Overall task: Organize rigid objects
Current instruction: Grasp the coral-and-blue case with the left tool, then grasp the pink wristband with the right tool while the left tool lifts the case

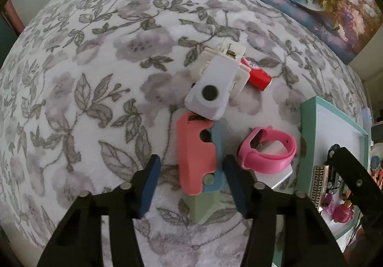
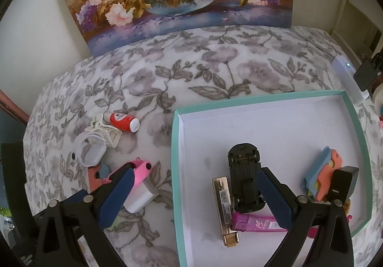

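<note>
Coral-pink folding toy knife [image 1: 195,159] lies between the parted, non-touching pads of the left hand-held gripper [image 1: 190,183] on the floral bedspread [image 1: 83,75].

The floral bedspread [image 1: 83,75] is soft, matt, fleecy cloth. The pink wristband [image 1: 268,150] looks like smooth, matt silicone. The coral folding toy [image 1: 195,159] is matt plastic with a fine layered texture. The white clip [image 1: 210,89] is smooth, slightly glossy plastic. The teal box [image 2: 176,171] is matt cardboard, white inside. The gold lighter [image 2: 223,202] is glossy metal.
</note>
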